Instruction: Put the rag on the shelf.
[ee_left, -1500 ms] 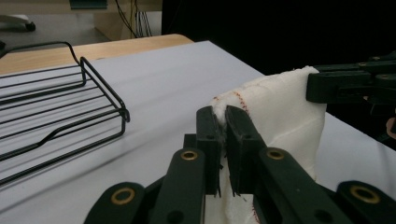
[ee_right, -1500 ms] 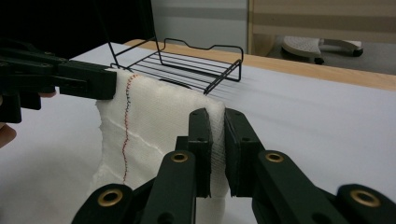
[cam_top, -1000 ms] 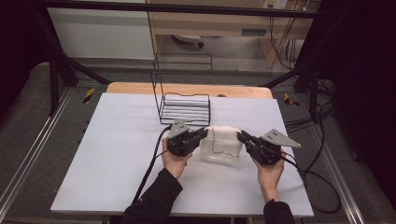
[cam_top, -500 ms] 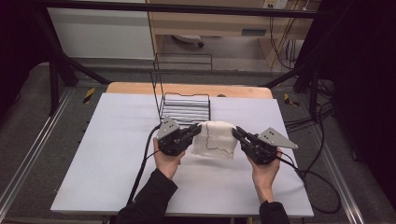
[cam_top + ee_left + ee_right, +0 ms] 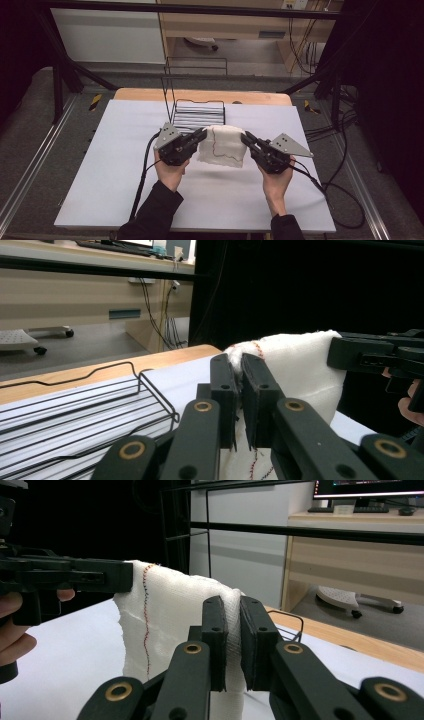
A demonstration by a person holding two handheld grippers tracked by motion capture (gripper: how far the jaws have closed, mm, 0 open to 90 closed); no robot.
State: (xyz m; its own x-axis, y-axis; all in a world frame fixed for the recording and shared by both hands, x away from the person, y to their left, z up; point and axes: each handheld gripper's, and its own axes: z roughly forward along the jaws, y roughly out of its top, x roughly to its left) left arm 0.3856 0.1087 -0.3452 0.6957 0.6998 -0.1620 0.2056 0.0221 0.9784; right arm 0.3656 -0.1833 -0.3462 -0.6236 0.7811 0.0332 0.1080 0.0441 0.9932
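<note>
In the high view, a white cloth (image 5: 223, 145) with a thin red stitched line hangs at the centre of the frame over the white table (image 5: 100, 170), stretched between the left gripper (image 5: 200, 134) and the right gripper (image 5: 246, 137); each clamps a top corner, though the pinch points are too small to make out here. Behind the cloth stands a black wire rack (image 5: 199, 107), its near edge hidden by the fabric. In the left gripper view, the jaws rise from the bottom centre and close on a bunched corner of the cloth (image 5: 295, 365); the right gripper (image 5: 340, 354) enters at the right edge, cut off by the frame. In the right gripper view, the jaws pinch the cloth (image 5: 170, 620) at centre, its lower hem hidden behind them; the left gripper (image 5: 122, 582) holds the far corner at the left.
</note>
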